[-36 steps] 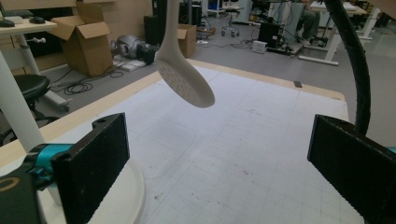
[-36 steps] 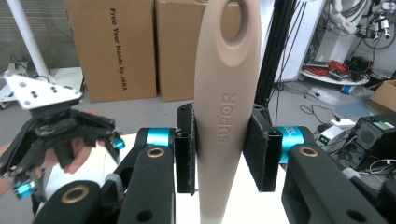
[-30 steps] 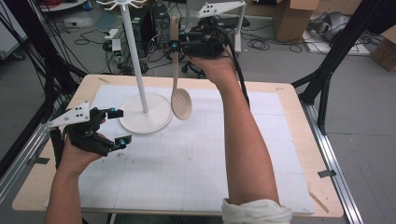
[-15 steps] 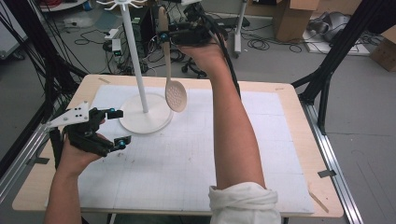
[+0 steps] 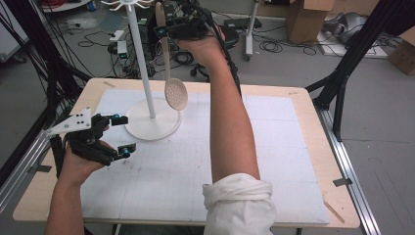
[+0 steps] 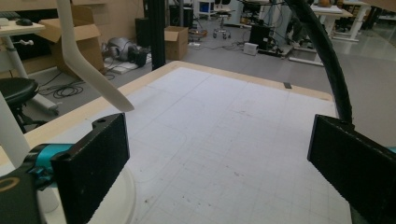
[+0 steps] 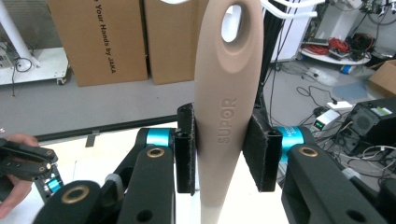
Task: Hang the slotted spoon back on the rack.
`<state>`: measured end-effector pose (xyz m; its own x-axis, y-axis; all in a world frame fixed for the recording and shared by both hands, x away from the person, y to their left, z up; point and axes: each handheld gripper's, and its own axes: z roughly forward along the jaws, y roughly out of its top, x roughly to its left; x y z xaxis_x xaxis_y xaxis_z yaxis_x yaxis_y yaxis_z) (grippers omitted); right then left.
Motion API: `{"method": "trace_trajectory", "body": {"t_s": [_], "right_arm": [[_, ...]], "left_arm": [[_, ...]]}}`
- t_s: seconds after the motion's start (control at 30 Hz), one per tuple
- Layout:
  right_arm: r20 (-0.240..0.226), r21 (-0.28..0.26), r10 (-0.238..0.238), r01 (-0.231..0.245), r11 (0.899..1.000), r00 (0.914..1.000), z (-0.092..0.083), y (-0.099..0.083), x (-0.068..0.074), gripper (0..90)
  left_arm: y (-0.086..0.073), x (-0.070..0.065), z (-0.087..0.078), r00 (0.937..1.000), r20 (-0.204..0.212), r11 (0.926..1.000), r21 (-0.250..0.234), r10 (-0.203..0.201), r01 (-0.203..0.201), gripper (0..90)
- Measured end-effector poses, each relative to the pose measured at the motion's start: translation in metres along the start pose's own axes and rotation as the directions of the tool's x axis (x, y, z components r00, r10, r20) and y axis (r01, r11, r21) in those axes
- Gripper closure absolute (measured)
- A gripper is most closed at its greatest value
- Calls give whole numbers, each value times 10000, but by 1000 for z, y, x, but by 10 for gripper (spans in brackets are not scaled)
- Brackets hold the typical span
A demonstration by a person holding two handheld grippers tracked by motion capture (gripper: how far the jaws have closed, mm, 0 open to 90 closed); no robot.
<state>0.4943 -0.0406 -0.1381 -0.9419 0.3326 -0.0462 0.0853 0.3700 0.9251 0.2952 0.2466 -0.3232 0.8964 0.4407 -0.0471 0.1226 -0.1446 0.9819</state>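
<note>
Your right gripper (image 5: 169, 30), clenched on the spoon (image 5: 175, 94), has lifted it closer to the stand's hooks (image 5: 128, 5); your left gripper (image 5: 122, 133) rests, jaws apart.

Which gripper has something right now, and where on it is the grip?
The right gripper is shut on the slotted spoon, clamped on its upper handle just below the hanging hole. The left gripper is open, holding nothing.

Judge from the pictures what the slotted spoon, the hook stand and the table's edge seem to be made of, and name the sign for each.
Slotted spoon: probably matte beige plastic or silicone; smooth moulded handle with raised lettering and a hanging hole. Hook stand: likely white plastic or painted metal; even, slightly glossy pole and round base. Table's edge: looks like light wood or plywood, pale with faint grain.
</note>
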Motion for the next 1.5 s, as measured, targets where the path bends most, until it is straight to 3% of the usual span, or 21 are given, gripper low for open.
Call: {"method": "trace_trajectory", "body": {"t_s": [0.47,0.83,1.17,1.2,1.27,1.37,1.5], "right_arm": [[77,253,172,-174,9995,9998,21,8,-3,675],[-179,493,-131,140,9987,9998,32,13,1,675],[-30,829,-66,68,9965,10000,40,20,4,669],[41,860,-42,38,9963,10000,40,19,4,662],[170,622,43,-53,9981,9998,40,18,3,527],[280,443,86,-98,9990,9996,38,17,4,495],[533,654,-57,22,9979,9986,33,13,7,447]], "left_arm": [[-1,-1,1,9999,-111,9998,191,75,-73,61],[-1,0,-2,9998,-184,9999,114,81,-79,61],[-2,0,-1,9998,-158,9998,163,91,-88,61],[-2,0,-1,9998,-143,9998,162,104,-101,61],[-2,0,-1,9998,-136,9998,164,108,-106,62],[-2,0,0,9998,-163,9998,186,88,-85,61],[-2,0,0,9998,-150,9998,196,92,-89,61]]}}
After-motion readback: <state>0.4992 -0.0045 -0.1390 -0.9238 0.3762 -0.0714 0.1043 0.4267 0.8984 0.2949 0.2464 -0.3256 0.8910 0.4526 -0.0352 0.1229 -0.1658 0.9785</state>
